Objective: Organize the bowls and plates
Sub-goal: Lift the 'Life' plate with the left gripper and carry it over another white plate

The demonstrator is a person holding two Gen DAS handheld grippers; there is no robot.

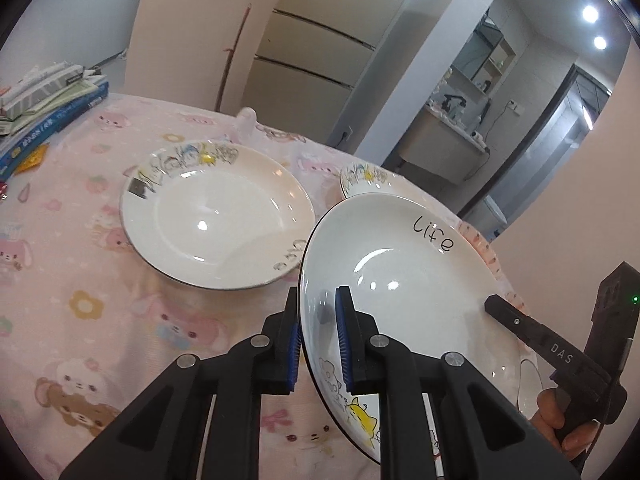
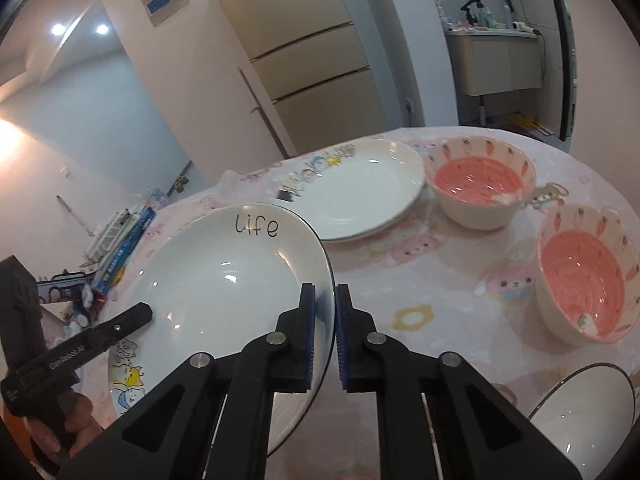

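Note:
A white deep plate marked "Life" is held tilted above the pink tablecloth by both grippers. My left gripper is shut on the plate's left rim, one blue pad inside and one outside. My right gripper is shut on the opposite rim. A second patterned plate lies flat on the table beyond. Behind the held plate, another patterned rim shows only in part. Two pink carrot-pattern bowls stand to the right.
A white bowl sits at the near right table edge. A stack of books lies at the table's far left. A person's hand grips the right tool's handle. A fridge and wall stand behind the table.

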